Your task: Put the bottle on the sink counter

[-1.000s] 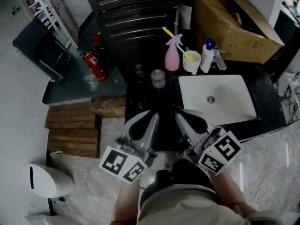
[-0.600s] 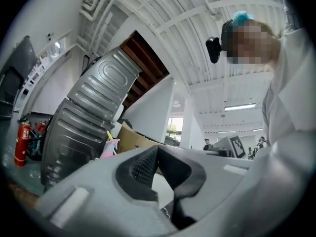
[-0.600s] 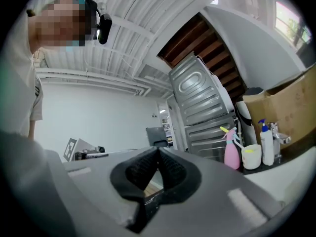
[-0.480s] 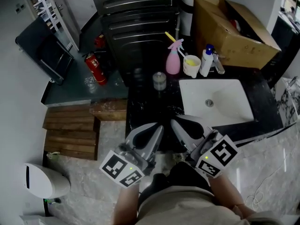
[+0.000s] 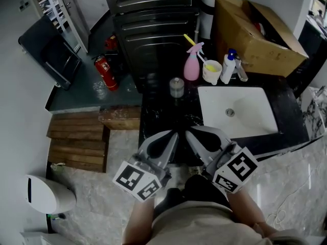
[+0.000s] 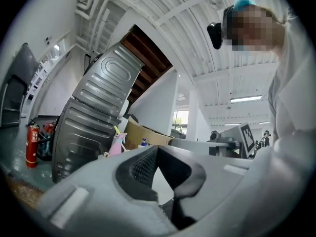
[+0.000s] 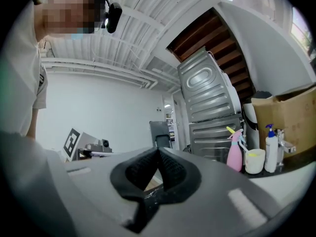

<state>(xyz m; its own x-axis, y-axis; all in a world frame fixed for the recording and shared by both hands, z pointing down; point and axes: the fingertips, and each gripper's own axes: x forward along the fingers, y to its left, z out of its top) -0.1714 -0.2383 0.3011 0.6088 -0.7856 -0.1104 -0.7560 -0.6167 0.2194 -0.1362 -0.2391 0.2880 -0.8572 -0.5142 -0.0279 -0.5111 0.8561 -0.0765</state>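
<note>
Since neither gripper carries anything, the bottle you are meant to place is either already down or not yet picked up, and I cannot tell which. Three candidates stand on the dark sink counter (image 5: pixel 159 117): a pink spray bottle (image 5: pixel 192 67) and a white pump bottle (image 5: pixel 229 67) at the back edge with a cup (image 5: pixel 211 72) between them, and a small grey lidded jar (image 5: pixel 176 87) standing alone nearer to you. Taking the wrong one is the first risk, so settle that before you reach.

The back row is crowded. The spray bottle sits just beside the cup, and the pump bottle is close to the faucet (image 5: pixel 240 69). Going for either with wide jaws could tip the cup or push a neighbour towards the white basin (image 5: pixel 240 114). The jar lies on the straight line to the spray bottle, so a low reach may knock it.

Your left gripper (image 5: pixel 169 137) and right gripper (image 5: pixel 196 136) are both clenched on nothing, held level at the counter's near edge and almost touching each other. Opening both there could make them clash, so spread them first.
</note>
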